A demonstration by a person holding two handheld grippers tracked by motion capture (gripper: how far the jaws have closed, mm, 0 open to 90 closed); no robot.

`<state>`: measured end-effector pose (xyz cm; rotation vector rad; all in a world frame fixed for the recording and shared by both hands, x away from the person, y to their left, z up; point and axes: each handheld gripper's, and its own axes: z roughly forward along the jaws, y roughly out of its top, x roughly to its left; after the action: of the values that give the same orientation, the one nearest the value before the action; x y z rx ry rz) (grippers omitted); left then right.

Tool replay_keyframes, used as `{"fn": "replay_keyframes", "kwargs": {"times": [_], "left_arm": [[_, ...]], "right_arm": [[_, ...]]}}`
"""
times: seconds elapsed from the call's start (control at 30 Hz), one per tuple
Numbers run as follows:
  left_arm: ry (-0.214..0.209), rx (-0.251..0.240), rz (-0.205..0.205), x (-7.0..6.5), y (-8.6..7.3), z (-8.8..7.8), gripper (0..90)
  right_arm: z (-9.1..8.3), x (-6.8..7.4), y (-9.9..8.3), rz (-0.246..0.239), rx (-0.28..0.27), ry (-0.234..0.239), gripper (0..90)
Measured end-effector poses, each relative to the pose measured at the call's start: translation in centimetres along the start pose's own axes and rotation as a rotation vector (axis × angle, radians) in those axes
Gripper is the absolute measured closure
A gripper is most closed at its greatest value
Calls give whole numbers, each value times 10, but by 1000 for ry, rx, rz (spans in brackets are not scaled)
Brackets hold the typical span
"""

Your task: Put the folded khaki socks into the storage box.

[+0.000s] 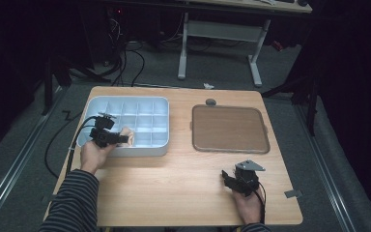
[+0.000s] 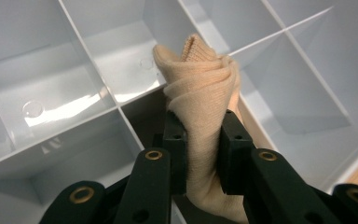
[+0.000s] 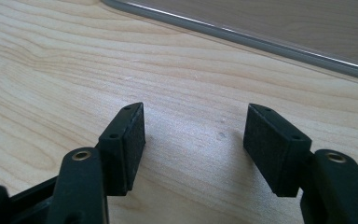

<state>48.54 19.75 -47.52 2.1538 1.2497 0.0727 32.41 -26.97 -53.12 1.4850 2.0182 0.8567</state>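
Black jaws of right gripper stand wide apart, nothing between them, low right of high view, over bare wooden table. Right gripper view: pads hover just above the wood grain, grey rim of the brown tray crossing the upper right of that frame.

Left gripper sits left of centre in high view, clamped on a beige knit cloth. Left gripper view: cloth is bunched and pinched between both pads, its folded top sticking up past the jaws at frame centre. Cloth is at the near edge of the light-blue divided organiser box, over a front-row compartment; can't tell if it touches the floor of the cell. Dividers cross behind and under it.

Brown tray lies flat at right of centre, well apart from the box. Small grey round object sits on the table just beyond the tray's far edge.

Far side, upper frame: dark floor, cables, white desk frame.
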Motion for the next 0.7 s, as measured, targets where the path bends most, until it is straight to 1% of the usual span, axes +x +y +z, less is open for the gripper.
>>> {"fn": "replay_keyframes", "kwargs": {"times": [0.07,0.3,0.43,0.53,0.57,0.6,0.7], "left_arm": [[0,3,-5,0,0,1,768],[14,27,3,-1,1,4,759],[19,21,8,-2,1,3,741],[14,10,-3,-3,1,1,695],[23,7,4,-5,1,0,676],[28,5,10,-6,1,-1,668],[29,-5,2,-6,1,-5,649]], "right_arm": [[0,0,0,0,0,0,388],[0,0,0,0,0,0,388],[0,0,0,1,0,0,388],[0,0,0,0,0,0,388],[0,0,0,0,0,0,388],[0,0,0,0,0,0,388],[0,0,0,0,1,0,387]]}}
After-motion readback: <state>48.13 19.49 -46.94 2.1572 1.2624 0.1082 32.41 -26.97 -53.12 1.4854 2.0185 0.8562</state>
